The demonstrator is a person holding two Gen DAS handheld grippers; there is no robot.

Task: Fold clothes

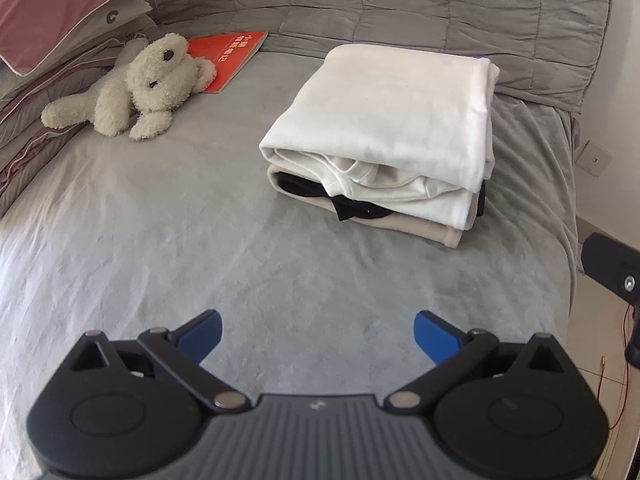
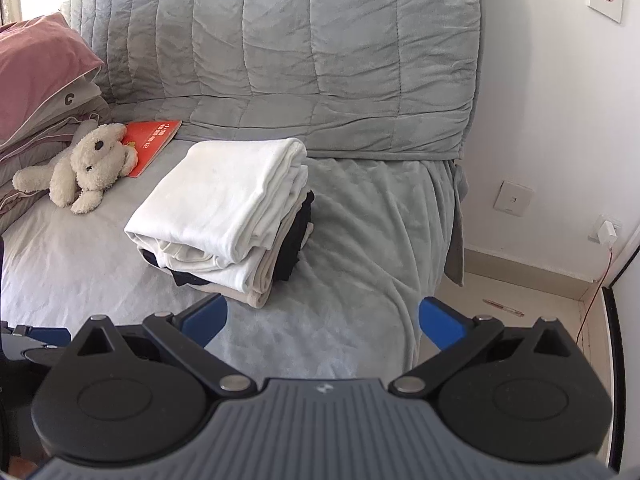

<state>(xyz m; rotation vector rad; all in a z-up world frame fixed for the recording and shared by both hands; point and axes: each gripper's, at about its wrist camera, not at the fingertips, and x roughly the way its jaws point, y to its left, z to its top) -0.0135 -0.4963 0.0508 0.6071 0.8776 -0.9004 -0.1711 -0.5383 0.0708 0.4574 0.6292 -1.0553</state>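
Soft squared stack of folded clothes (image 1: 384,120) on plush grey bedspread (image 1: 160,220).

A stack of folded clothes (image 1: 380,132) lies on the grey bed cover, right of centre in the upper half of the left wrist view and left of centre in the right wrist view (image 2: 224,216). On top is a white garment (image 1: 384,108), folded into a thick, fairly neat rectangle with its rounded fold facing the camera and loose layers showing at the near end. Under it a black garment (image 1: 356,206) pokes out at the near edge and along the right side. At the bottom lies a flat beige garment (image 1: 432,232), its corner sticking out towards the camera.
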